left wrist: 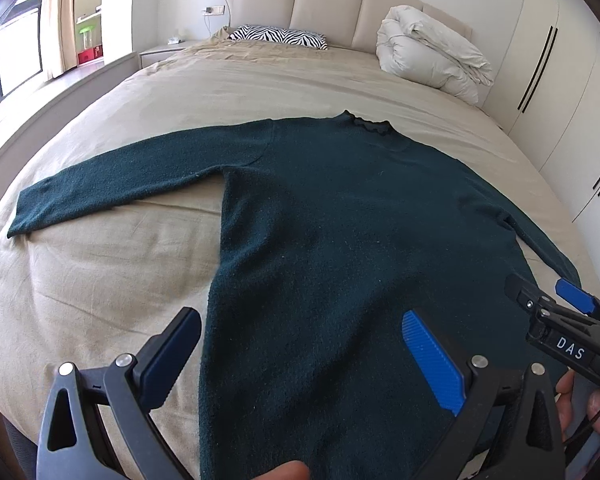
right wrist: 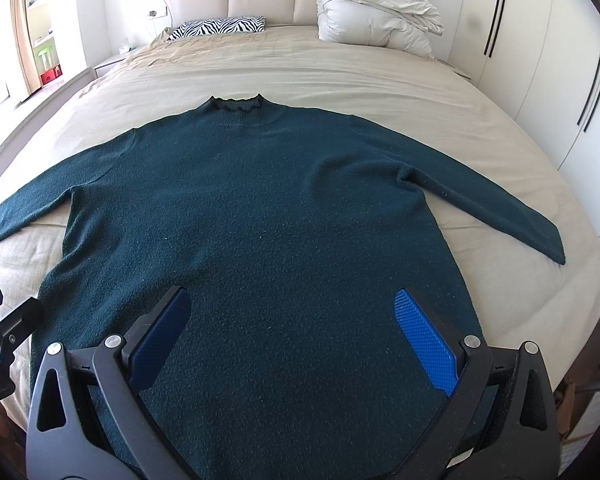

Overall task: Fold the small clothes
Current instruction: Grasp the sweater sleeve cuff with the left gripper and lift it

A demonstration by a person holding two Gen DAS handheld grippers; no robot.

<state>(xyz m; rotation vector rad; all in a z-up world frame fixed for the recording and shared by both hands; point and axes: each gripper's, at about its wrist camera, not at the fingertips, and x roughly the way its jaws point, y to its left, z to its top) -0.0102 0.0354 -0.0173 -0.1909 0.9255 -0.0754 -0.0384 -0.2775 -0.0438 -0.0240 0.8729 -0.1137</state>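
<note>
A dark green sweater (right wrist: pixel 260 208) lies flat and face up on a bed (right wrist: pixel 360 76) covered in a beige sheet, its frilled collar (right wrist: pixel 236 106) pointing toward the headboard and both sleeves stretched out to the sides; the left sleeve (left wrist: pixel 112 184) runs toward the window side and the right sleeve (right wrist: pixel 480 200) toward the wardrobe; nothing is folded yet. Both tongs hover over the hem end of the sweater; the left gripper (left wrist: pixel 300 360) has its jaws spread wide, straddling the sweater's left edge, and holds nothing; the right gripper (right wrist: pixel 296 340) is likewise spread wide above the lower body of the sweater, empty. A zebra-striped pillow (right wrist: pixel 220 26) and a rolled white duvet (right wrist: pixel 376 16) sit well apart at the head of the bed. The likely risks from here: the thick knit may slip from a shallow pinch; a pinch that goes too deep may catch the loose sheet as well; uneven lifting by the two grippers would skew the fold or bunch a sleeve.
</note>
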